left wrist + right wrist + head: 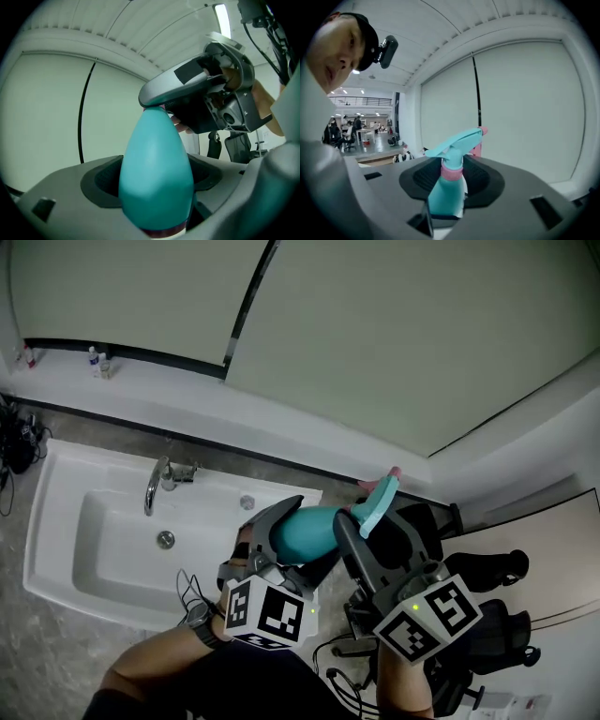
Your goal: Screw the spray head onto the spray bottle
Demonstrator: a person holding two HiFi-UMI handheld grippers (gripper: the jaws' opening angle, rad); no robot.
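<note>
Step in hand: screwing on. The spray head [457, 145] already sits on top of the spray bottle [155, 159], and both are held up in the air, to the right of the sink [56, 521]. How far the thread has taken cannot be told.

Left gripper [154, 185]: closed on the bottle's wide body. The bottle's base faces this gripper's camera and its narrow end points away toward the other gripper.

Right gripper [452, 187]: closed at the neck. The pink collar [451, 172] and the teal part just under it lie between its pads, and the trigger and pink nozzle tip stand clear above them.

Where the bottle lies: in the head view it runs from the left gripper up and to the right, with the head at the far end, just past the right gripper's jaw tips. The two grippers are just beside each other along it.

Next move, as I judge it: hold the body firm with the left gripper and turn the collar with the right, or the other way round. Both must stay on one line so the thread does not cross.

Risk: the grip may sit partly on the bottle's neck. Then bottle and head would turn together and nothing would tighten, so the right gripper may need to shift onto the collar.
</note>
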